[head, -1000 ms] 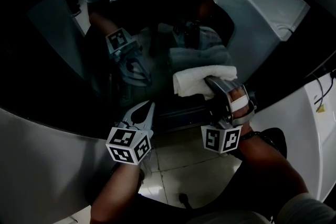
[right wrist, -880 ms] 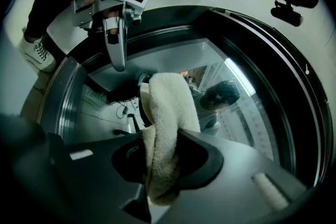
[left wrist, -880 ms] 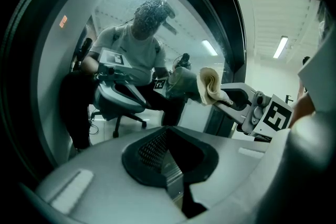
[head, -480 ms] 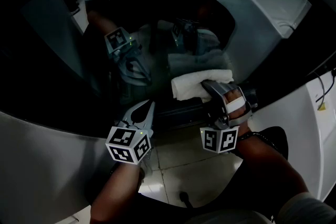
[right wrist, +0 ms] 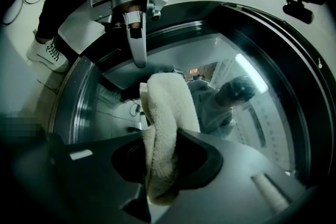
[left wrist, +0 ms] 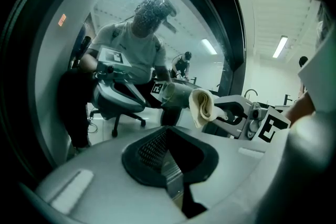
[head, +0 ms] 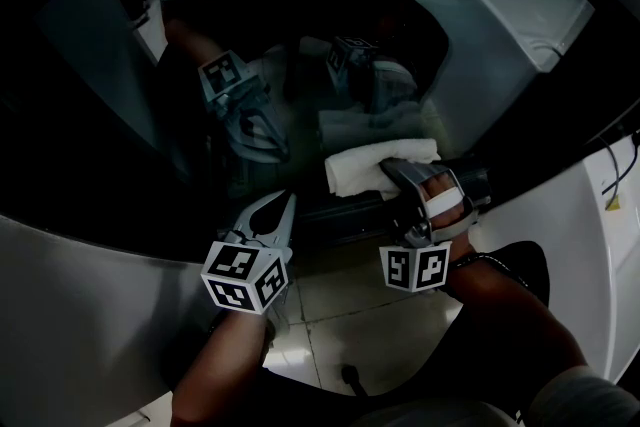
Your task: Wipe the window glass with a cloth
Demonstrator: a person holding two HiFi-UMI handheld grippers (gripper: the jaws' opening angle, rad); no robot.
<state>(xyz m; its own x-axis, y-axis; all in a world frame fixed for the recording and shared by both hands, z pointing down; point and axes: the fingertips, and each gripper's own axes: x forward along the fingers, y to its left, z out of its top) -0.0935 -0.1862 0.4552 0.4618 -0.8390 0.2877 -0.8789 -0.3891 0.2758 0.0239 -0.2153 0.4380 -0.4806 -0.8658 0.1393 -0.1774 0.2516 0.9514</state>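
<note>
My right tongs, clamped on the white cloth, have slid slightly left across the window glass, while my left tongs hover nearby, closed and empty.

Nothing can be read. The small orange sign, at ten o'clock in the window glass, is too blurry.
</note>
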